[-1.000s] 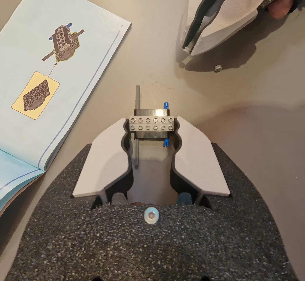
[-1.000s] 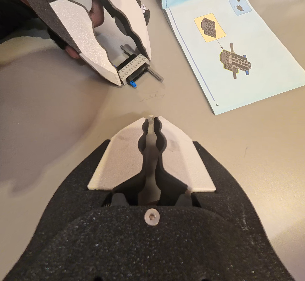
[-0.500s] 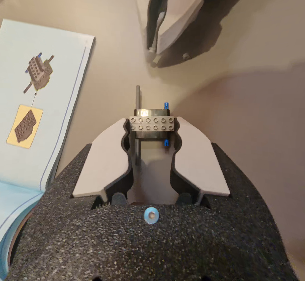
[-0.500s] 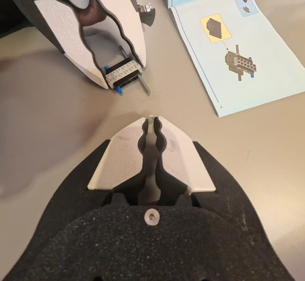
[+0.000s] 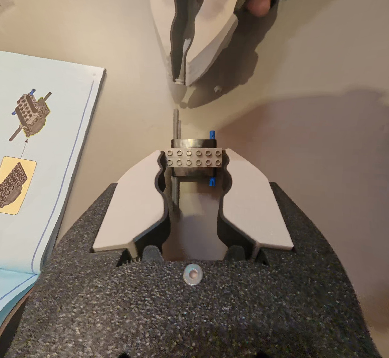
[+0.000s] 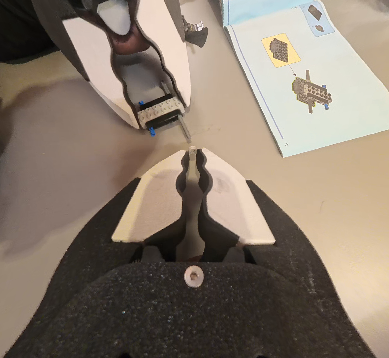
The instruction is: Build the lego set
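Grey brick block [image 5: 194,159] with a long grey rod [image 5: 175,124] squeezed in the wide left gripper [image 5: 194,160] over the table [image 5: 315,158]. Tiny grey ring piece [image 6: 192,150] pinched in the narrow right gripper [image 6: 192,151], now much closer to the rod tip than before. Open blue booklet [image 6: 315,63] beside, with brick drawings and a small page number

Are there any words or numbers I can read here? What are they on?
Light blue instruction booklet: one small printed mark at the open page's lower corner; I don't read writing out.
Same booklet, left wrist view: a tiny corner mark, too blurred to read.
Grey brick assembly: no writing visible.
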Demonstrator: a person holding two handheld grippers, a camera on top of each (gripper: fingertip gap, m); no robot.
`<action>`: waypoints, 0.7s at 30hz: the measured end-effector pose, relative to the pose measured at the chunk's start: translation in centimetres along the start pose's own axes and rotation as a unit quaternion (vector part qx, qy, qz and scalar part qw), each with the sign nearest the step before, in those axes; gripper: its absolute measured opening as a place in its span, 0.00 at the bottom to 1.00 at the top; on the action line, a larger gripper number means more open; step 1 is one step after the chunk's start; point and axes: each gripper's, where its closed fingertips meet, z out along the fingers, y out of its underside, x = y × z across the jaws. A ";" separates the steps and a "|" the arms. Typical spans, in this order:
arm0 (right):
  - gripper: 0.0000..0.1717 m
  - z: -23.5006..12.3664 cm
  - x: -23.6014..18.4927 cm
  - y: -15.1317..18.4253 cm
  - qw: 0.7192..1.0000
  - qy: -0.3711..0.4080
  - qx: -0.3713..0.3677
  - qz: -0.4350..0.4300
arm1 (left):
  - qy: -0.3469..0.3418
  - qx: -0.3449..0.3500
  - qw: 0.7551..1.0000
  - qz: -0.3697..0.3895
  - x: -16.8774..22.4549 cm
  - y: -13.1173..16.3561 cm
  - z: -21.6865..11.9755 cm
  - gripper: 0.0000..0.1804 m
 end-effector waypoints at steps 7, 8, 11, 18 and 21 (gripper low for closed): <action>0.04 0.1 0.0 0.0 1.000 0.005 -0.001 -0.006 | 0.008 0.009 1.000 -0.018 0.0 -0.4 -0.4 0.30; 0.04 0.0 0.0 -0.2 1.000 0.005 0.003 -0.005 | 0.009 0.032 0.999 -0.035 -0.4 -1.2 -0.9 0.30; 0.04 -0.1 0.0 -0.7 1.000 0.007 0.020 0.000 | 0.032 0.122 0.986 -0.110 -0.9 -4.2 -1.9 0.24; 0.04 -0.9 -0.5 -2.6 0.996 0.011 0.090 -0.012 | 0.116 0.204 0.920 -0.315 -1.9 -6.3 -1.7 0.20; 0.04 -1.3 -0.7 -3.3 0.993 0.008 0.121 -0.012 | 0.160 0.229 0.883 -0.377 -2.0 -6.8 -1.9 0.17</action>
